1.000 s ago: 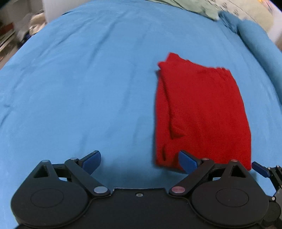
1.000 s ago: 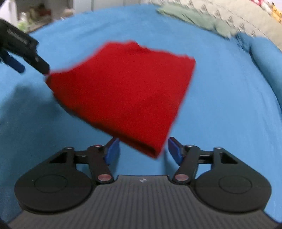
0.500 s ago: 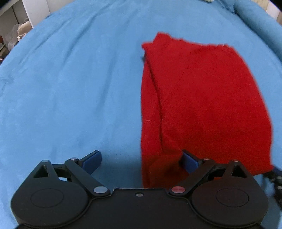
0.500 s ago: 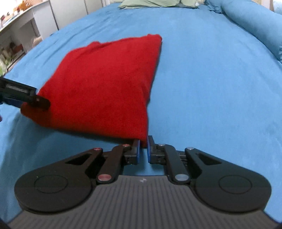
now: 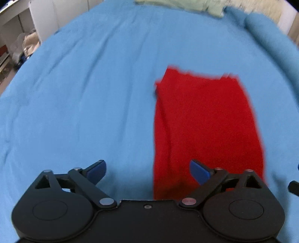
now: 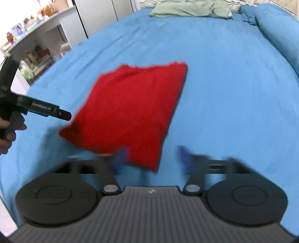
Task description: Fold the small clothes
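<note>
A red folded garment (image 5: 203, 121) lies flat on the blue bedsheet (image 5: 84, 93). My left gripper (image 5: 147, 170) is open and empty, just before the garment's near left corner, its right fingertip over the red cloth. In the right wrist view the garment (image 6: 134, 112) lies ahead. My right gripper (image 6: 151, 157) is open and empty, its blurred fingers either side of the garment's near corner. The left gripper (image 6: 61, 114) shows at the left of that view, held by a hand.
A green garment (image 6: 188, 8) lies at the bed's far end. A blue pillow roll (image 6: 276, 30) runs along the right. Shelves and white cabinets (image 6: 37, 44) stand beyond the bed's left edge.
My right gripper was shut at the garment's near corner half a second ago and is now open, drawn back. The left gripper has pulled back from the cloth too.
</note>
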